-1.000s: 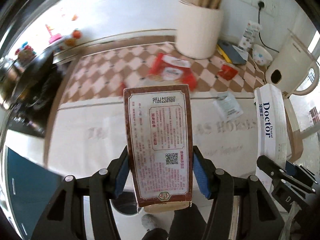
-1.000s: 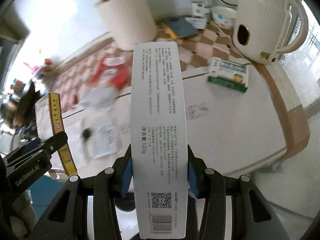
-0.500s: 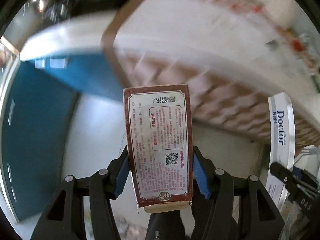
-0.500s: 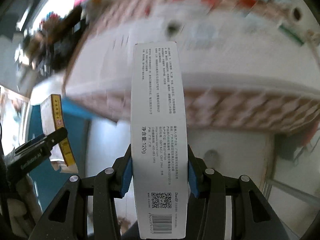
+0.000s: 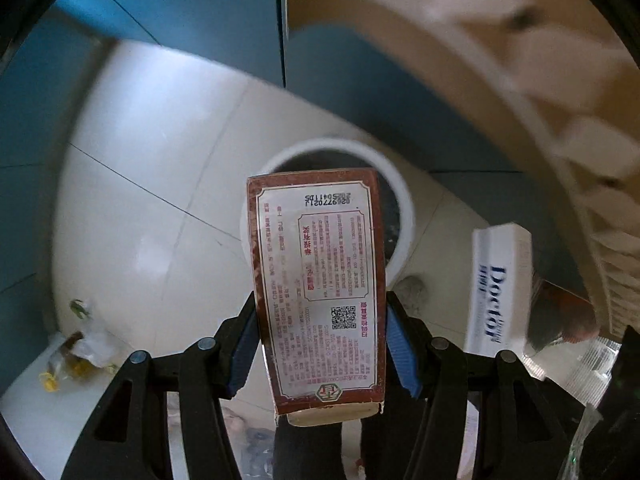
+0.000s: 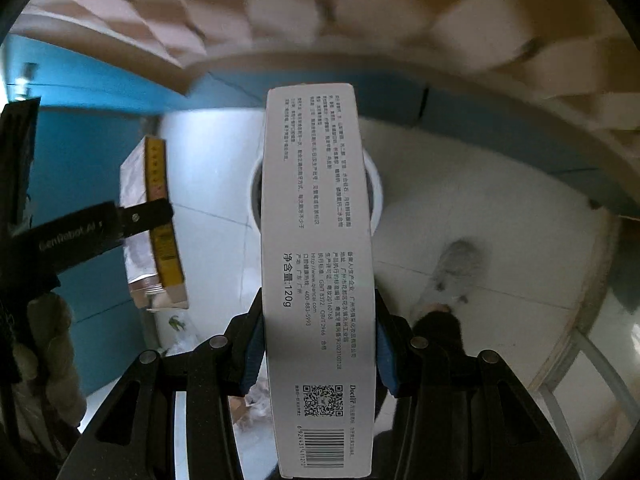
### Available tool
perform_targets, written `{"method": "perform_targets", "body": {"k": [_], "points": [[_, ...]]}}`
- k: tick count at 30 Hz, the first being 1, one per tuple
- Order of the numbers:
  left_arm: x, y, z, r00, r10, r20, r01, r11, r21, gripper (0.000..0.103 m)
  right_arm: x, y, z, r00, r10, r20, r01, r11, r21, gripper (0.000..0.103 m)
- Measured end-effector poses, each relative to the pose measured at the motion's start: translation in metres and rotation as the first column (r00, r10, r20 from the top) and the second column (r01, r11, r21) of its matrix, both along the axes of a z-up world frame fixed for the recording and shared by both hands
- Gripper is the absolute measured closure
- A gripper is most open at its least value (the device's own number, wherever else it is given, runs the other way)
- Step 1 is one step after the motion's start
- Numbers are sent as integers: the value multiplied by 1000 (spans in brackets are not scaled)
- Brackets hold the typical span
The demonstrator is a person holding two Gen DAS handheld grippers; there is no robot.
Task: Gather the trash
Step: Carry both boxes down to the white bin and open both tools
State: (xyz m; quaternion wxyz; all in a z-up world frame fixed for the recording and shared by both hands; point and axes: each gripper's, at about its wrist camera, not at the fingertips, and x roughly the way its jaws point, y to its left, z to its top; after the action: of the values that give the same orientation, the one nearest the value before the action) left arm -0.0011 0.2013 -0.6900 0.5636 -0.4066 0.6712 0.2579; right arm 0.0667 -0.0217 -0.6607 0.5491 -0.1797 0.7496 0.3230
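Both tools clenched on cartons, left tool [image 5: 322,344] gripping the brown box [image 5: 318,292] and right tool [image 6: 320,344] the white box [image 6: 318,272], held above the floor bin [image 5: 404,216], evidently for dropping in.

We count two cartons: one brown carton [image 5: 318,292] and one white toothpaste carton [image 6: 318,272]. We count one round bin [image 5: 400,208], two tongs, and one litter pile [image 5: 80,344] on the floor.
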Motion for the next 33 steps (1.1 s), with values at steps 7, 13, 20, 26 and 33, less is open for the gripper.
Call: {"method": "perform_targets", "body": {"k": [7,13,20,26,33], "points": [[-10,5,-98,998,57,-16,-59,993,-100,45,-1,18,-127,997,16,-78,-21,998,-65,55],[-34,-5,-107,996,82,-28,-83,996,-43,6,4,44,-182,990,39,-132,-53,993,-105,51],[-57,-19,-62,996,57,-68,-46,987,156,6,2,62,-165,996,86,-12,-87,990,-109,4],[-72,-22,-6,996,59,-74,-39,966,254,6,4,66,-111,981,122,152,-104,987,-120,4],[-77,-41,75,998,52,-35,-41,961,272,6,3,65,-18,962,153,227,-135,986,-93,4]]}}
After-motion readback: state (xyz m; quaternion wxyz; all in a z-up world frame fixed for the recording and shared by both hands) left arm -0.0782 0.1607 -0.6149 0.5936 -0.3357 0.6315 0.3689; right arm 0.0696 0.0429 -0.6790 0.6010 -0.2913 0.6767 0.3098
